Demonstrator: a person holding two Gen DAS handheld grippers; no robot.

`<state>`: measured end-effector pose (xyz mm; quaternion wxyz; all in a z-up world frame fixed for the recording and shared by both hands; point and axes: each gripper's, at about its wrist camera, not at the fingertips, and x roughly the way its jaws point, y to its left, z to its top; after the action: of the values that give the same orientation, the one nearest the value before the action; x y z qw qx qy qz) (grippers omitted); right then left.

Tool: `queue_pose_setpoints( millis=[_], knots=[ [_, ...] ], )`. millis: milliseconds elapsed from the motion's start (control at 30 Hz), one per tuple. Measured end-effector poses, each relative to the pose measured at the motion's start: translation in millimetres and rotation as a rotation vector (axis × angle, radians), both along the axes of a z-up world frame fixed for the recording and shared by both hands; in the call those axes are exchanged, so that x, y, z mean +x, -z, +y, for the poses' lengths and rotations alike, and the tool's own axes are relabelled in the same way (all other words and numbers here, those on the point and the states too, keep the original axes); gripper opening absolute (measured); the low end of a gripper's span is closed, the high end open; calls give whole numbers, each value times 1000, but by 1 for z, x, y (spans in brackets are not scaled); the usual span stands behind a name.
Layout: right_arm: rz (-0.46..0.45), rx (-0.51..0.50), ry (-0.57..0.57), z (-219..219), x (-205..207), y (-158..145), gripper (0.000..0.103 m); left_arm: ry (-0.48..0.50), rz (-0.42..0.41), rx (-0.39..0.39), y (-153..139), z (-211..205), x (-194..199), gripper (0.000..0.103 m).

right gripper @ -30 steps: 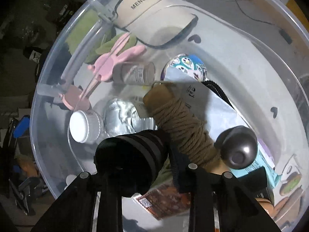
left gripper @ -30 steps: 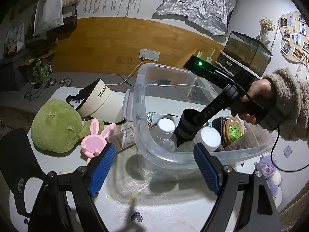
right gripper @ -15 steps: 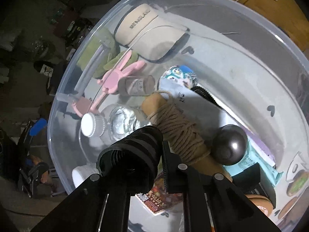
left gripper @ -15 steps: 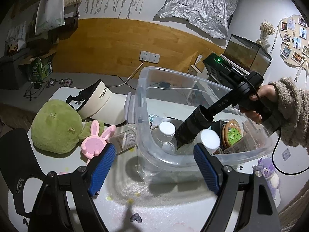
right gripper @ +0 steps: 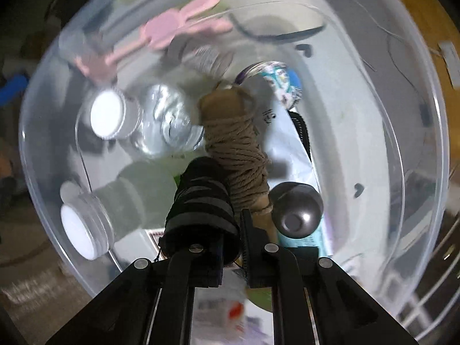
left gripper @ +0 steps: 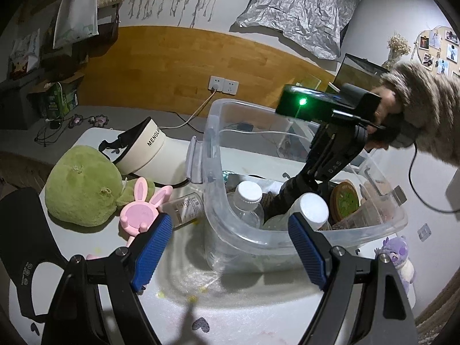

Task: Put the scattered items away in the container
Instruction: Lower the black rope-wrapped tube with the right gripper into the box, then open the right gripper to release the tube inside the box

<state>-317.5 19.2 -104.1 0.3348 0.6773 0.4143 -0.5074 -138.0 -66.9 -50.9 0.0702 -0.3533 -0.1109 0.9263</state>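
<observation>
**Roll going into the tub**

On the left of the table, the green plush (left gripper: 82,185), visor (left gripper: 153,151), pink rabbit stand (left gripper: 142,212) and small bottle (left gripper: 185,205) are left outside the tub (left gripper: 218,155). The left gripper (left gripper: 230,254) is held spread, empty. Inside the tub, the right gripper (right gripper: 230,254) is pressed together on a black ribbed roll (right gripper: 201,204) – releasing it is judged to be called for next.

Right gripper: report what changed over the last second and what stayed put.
The right gripper closed its jaws fully inside the clear container, then tipped steeper and rolled; a black ribbed item sits at its tips, grip unclear. Unchanged: left gripper open and in place; green plush, visor and pink bunny outside on the table.
</observation>
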Motion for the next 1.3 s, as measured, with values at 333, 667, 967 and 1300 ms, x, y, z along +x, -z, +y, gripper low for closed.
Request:
queue_pose_setpoints(
  millis=[333,667,967,1300],
  knots=[
    [-16,89,-113,-1,9,-14,12,-28,-25,28,8,-13,-3,83],
    [-46,-184,156,-10,-16,-24,12,5,-12,6,3,-2,-5,83],
    [60,-467,224,10,-25,-69,27,6,-17,-3,2,-2,-7,83],
    [91,-574,157,21,8,-37,78,9,-32,10,6,-1,-13,83]
  ],
)
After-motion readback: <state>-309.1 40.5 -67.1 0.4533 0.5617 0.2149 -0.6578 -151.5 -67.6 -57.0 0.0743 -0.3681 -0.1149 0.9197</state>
